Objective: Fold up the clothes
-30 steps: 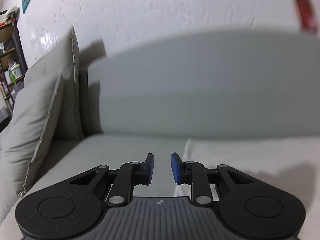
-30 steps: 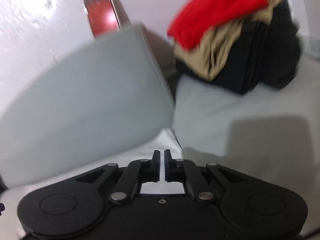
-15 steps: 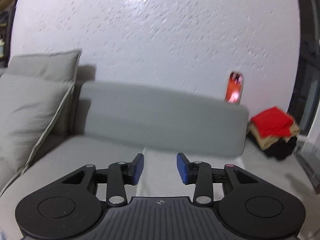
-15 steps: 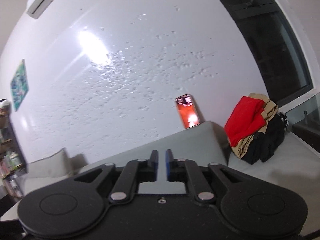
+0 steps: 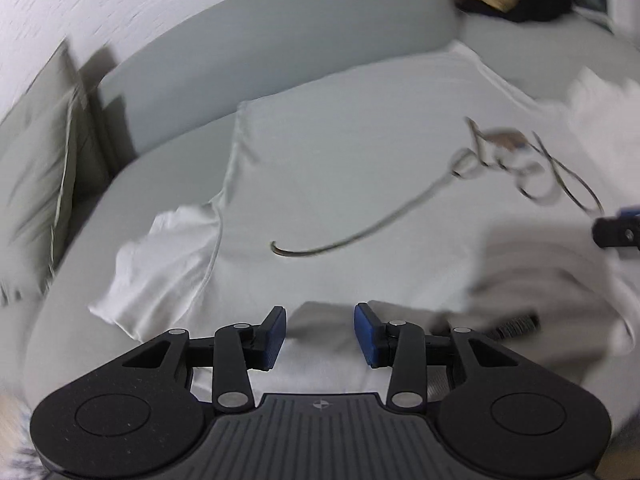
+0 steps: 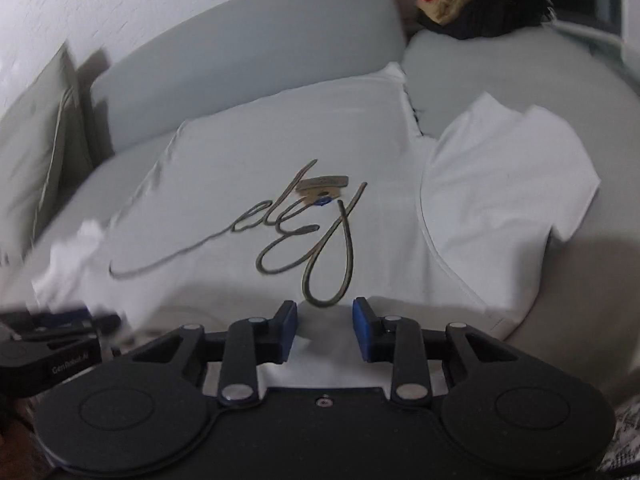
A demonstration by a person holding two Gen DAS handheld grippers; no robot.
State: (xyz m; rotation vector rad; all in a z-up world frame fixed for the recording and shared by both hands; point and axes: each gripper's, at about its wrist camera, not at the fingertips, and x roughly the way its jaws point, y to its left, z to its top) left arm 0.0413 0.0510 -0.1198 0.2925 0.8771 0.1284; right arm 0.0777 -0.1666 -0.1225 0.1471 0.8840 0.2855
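White T-shirt [image 6: 280,152] spread flat across frame centre on the sofa [image 6: 240,40]; left gripper [image 5: 320,334] and right gripper [image 6: 325,330], both spread at its lower edge, risk pinching one fabric layer, skewing any fold.

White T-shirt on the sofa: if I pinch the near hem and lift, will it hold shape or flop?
The white T-shirt will probably flop; its sleeve lies creased. It likely slides little on the sofa fabric. Both grippers, left and right, are open.
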